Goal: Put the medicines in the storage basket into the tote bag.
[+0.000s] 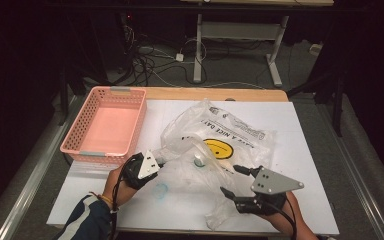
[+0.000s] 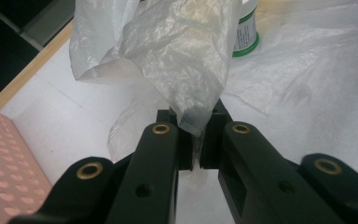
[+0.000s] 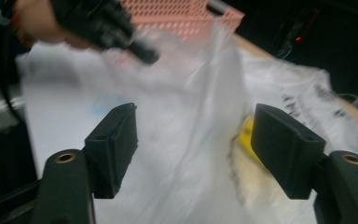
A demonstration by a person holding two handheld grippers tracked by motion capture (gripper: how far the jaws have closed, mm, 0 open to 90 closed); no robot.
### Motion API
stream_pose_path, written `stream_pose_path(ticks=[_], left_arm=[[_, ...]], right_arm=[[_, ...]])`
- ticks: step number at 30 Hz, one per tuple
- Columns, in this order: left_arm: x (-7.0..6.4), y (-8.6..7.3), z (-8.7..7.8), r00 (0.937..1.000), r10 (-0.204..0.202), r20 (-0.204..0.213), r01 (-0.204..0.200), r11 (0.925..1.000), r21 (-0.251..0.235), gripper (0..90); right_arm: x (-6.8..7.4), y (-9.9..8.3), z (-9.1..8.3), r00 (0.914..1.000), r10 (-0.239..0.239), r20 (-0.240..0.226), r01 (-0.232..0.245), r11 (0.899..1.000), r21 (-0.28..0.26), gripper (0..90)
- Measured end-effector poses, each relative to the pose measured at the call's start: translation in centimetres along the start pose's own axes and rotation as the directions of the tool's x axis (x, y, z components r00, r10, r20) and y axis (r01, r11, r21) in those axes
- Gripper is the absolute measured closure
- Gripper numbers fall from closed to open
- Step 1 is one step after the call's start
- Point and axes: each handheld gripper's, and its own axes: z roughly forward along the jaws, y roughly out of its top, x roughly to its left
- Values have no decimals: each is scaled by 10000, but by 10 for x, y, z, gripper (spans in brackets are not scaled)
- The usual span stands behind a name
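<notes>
Your left tool [image 2: 196, 140] is pinched tight on a fold of the plastic bag [image 1: 215, 145] lying on the white tabletop [image 1: 300, 150], your right tool [image 3: 193, 140] is wide open with nothing in it, so opening the bag is just starting.

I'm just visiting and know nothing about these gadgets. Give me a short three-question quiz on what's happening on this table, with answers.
1. True or false: the left gripper is shut on a fold of the clear plastic bag.
2. How does the right gripper stand? A: open, with bag film between its fingers. B: shut on the basket. C: shut on a bottle.
3. Fill in: the pink basket sits at the table's far ____ corner, seen from the high view.

Key
1. True: in the left gripper view, its fingers pinch the film.
2. A.
3. Left; the basket has nothing in it.
</notes>
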Motion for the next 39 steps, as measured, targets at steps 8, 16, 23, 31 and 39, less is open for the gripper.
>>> stream_pose_path(ticks=[8, 16, 23, 31, 39], left_arm=[[2, -2, 2, 9999, -137, -79, 137, 9999, 46, 851], [1, -2, 6, 9999, -141, -37, 142, 9999, 92, 849], [3, -1, 14, 9998, -126, -122, 127, 9999, 103, 848], [9, -2, -1, 9988, -165, -471, 161, 9998, -86, 850], [13, -12, -38, 9939, -403, -1023, 297, 9943, -1028, 850]], right_arm=[[15, -38, -5, 9966, -464, -683, 543, 9915, 1186, 217], [2, -65, 20, 9981, -401, -461, 509, 9632, 2640, 551], [-8, -63, 24, 9992, -376, -161, 404, 9659, 2556, 850], [-23, -51, 22, 9928, -646, 1014, 428, 9780, 2041, 887], [-33, -31, 21, 9779, -1254, 1673, 1077, 9879, 1113, 891]])
